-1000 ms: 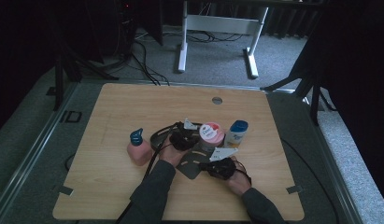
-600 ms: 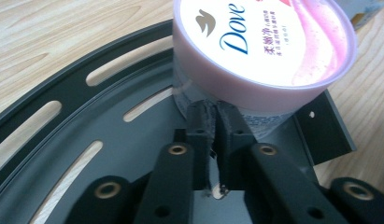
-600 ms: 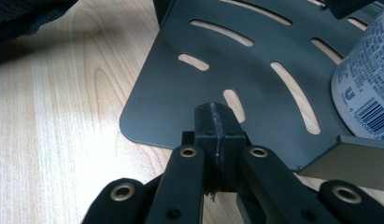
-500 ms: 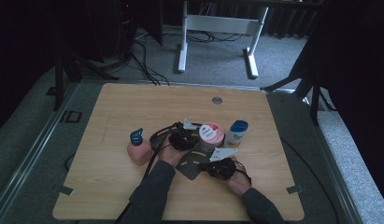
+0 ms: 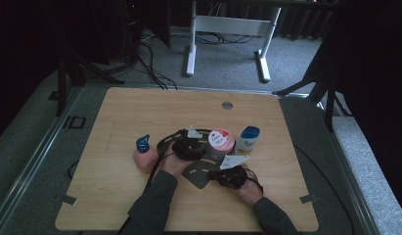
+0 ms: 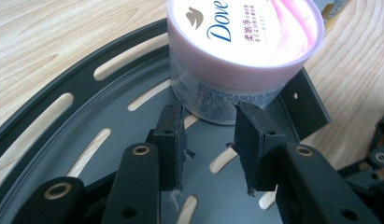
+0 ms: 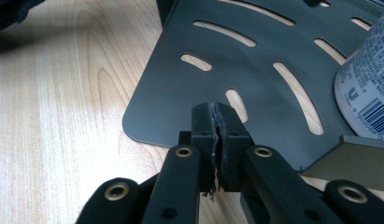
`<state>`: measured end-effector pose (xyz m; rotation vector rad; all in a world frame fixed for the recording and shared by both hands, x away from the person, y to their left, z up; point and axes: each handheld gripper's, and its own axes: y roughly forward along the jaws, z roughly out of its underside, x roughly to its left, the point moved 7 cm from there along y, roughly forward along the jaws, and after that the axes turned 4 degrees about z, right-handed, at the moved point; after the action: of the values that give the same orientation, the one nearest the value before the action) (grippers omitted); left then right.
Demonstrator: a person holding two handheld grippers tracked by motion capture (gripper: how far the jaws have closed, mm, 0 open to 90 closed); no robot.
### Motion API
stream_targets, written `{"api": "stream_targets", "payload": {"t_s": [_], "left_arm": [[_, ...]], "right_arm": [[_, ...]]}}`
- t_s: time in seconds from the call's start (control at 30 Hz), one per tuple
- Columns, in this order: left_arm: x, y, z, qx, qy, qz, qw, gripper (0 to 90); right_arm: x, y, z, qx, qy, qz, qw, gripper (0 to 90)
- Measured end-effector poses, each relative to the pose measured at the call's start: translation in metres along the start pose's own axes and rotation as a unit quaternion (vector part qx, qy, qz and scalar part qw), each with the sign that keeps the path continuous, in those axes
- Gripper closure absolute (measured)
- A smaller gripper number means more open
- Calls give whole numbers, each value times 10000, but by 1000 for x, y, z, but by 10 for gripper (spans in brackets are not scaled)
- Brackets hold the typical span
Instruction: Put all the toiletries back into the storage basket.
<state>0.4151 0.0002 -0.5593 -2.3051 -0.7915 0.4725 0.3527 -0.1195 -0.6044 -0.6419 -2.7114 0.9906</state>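
A pink Dove jar [image 5: 221, 142] [image 6: 243, 42] stands upright on a dark grey slotted plate [image 5: 198, 172] [image 6: 110, 116] [image 7: 236, 60] that lies flat on the wooden table. My left gripper [image 5: 203, 150] [image 6: 208, 135] hovers low over the plate, its tips just short of the jar's base. Its jaws have just been opening, with nothing between them. My right gripper [image 5: 214, 174] [image 7: 218, 126] sits over the plate's rounded corner, pads pressed together, with no object visible between them. The jar's barcode label [image 7: 367, 93] is at the right in the right gripper view.
A pink bottle with a blue cap [image 5: 145, 155] stands left of the left hand. A white bottle with a blue cap [image 5: 248, 139] stands right of the jar. A small raised tab [image 7: 362, 161] sticks up from the plate's edge. Black cables [image 5: 164, 144] loop beside the left gripper.
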Motion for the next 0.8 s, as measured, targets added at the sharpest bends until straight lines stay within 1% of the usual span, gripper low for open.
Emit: {"api": "stream_targets", "payload": {"t_s": [0.17,0.27,0.47,0.57,0.7,0.73,0.8], "left_arm": [[0,-6,4,51,35,-19,10000,618],[1,-10,6,42,48,-30,10000,617],[1,-18,9,-8,5,-27,10000,608],[0,-22,9,-19,55,-28,10000,603],[-1,-28,8,-55,58,-18,10000,601],[-2,-32,8,-44,126,-16,9999,602],[-1,-35,9,-37,144,-22,9999,601]], "right_arm": [[0,0,0,2,6,-29,10000,856],[1,0,0,-4,-13,-27,10000,842],[1,-1,0,-8,-14,-65,10000,812],[1,-1,0,-9,1,-71,10000,795],[1,-1,0,-21,-4,-79,10000,786],[1,-1,0,-25,9,-84,10000,786],[1,-1,0,-29,13,-85,10000,786]]}}
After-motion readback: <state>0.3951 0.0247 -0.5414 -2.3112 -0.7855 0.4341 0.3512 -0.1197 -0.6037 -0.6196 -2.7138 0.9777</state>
